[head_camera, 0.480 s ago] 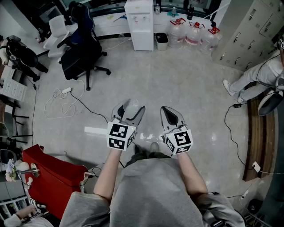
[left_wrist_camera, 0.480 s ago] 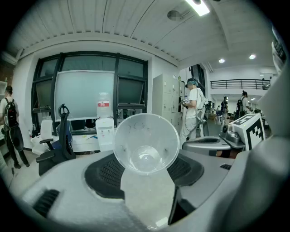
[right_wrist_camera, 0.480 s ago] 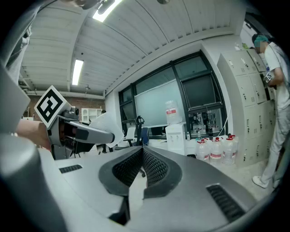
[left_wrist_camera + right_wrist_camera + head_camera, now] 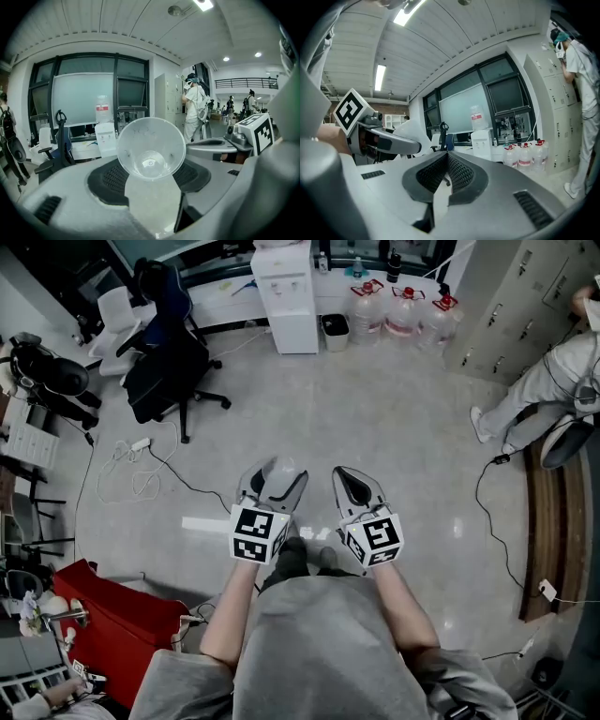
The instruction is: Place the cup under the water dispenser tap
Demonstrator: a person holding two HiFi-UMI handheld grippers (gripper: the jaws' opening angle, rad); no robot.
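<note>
While the person stands on the pale floor (image 4: 403, 427), the water dispenser (image 4: 286, 298) is well apart at the far wall, with a dark office chair (image 4: 167, 357) to its left and a row of big water bottles (image 4: 403, 313) to its right. The task is still at the carrying stage; the tap has yet to be reached.

Both tongs are held out side by side in front of the body. The right gripper (image 4: 349, 479) has its jaws brought together with nothing between them. The left gripper (image 4: 272, 472) has its jaws standing wide, pressed on either side of the cup (image 4: 151, 147), which sits between the ribbed black pads with its round rim turned toward that gripper's camera and its small base showing through the clear wall.

The cup looks like thin, see-through plastic, empty and so very light. It will likely flex or buckle if squeezed hard, and its smooth tapered wall could slip along the pads. The rim is probably its stiffest part, so a gentle hold on the sides a little below the rim seems safest, much as it is taken now. For setting it down under the tap it would need to be turned upright, with the base clear of the jaws.
</note>
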